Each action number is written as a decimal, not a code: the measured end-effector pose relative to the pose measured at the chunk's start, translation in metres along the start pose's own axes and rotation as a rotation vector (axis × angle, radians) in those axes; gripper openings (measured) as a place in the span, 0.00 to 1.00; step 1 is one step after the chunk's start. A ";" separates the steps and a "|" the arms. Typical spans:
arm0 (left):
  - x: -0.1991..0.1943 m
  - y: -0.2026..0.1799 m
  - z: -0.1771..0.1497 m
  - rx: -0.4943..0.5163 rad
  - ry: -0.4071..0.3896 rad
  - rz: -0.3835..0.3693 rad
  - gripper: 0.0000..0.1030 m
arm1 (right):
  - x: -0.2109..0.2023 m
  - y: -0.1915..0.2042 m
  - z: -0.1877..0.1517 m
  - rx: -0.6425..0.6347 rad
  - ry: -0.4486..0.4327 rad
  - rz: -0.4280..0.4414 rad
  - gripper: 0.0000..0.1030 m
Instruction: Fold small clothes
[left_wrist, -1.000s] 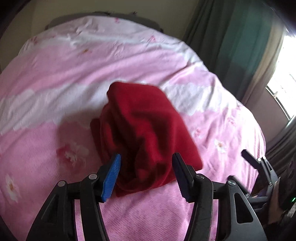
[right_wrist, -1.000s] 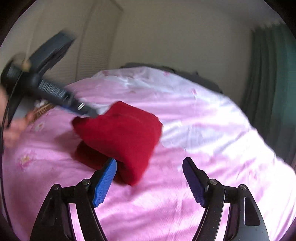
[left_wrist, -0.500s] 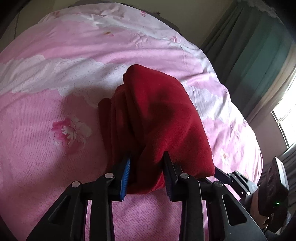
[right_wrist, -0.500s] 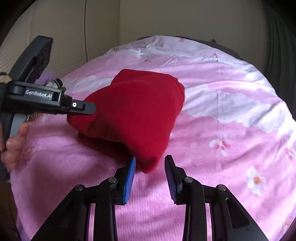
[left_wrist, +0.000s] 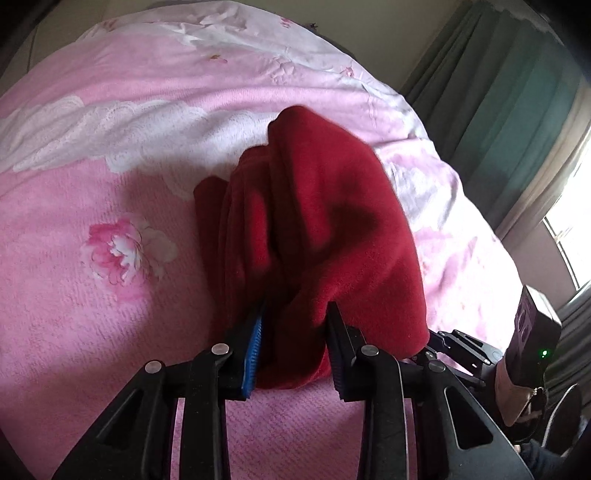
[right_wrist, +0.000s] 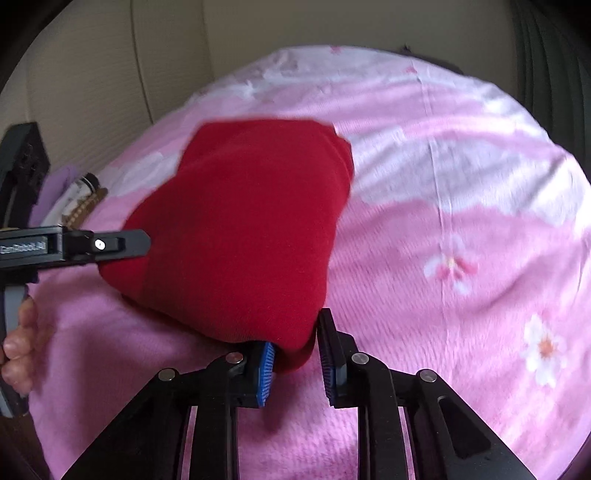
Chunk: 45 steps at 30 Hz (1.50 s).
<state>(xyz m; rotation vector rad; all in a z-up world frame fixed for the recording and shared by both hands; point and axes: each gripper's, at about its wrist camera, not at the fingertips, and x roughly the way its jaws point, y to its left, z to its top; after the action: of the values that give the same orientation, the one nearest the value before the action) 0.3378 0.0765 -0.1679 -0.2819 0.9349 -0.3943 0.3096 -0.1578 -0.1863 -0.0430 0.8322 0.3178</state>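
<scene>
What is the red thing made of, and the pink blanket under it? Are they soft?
The red garment looks like fleece or a soft knit: fuzzy, matte, folding in thick rounded bunches between the left gripper and the right gripper. The pink bedcover looks like woven cotton, with fine ribbed lines and printed flowers. Both look soft, though pictures can't prove it.

daylight comes in from a window (left_wrist: 570, 240) at the far right of the left wrist view, blown out to white. the pink bedspread (left_wrist: 110, 155) is brightly lit, with a soft shadow beside the red garment (left_wrist: 325, 229) and dark folds in it. the right wrist view is motion-blurred, the garment's (right_wrist: 243, 229) edges and the floral print smeared. both views bulge with fisheye distortion and fall to black at the corners
</scene>
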 end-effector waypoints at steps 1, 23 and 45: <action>-0.002 -0.004 -0.003 0.016 -0.027 0.020 0.32 | 0.003 0.001 -0.002 -0.004 0.010 -0.005 0.20; -0.039 -0.006 -0.036 -0.431 -0.174 0.024 0.79 | -0.077 -0.075 0.056 0.236 -0.105 0.236 0.96; 0.013 0.029 -0.037 -0.663 -0.284 -0.058 0.99 | 0.098 -0.087 0.107 0.420 0.169 0.652 0.99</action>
<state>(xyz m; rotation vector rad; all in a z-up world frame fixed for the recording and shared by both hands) 0.3200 0.0941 -0.2093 -0.9474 0.7537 -0.0793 0.4742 -0.1981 -0.1932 0.6121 1.0543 0.7508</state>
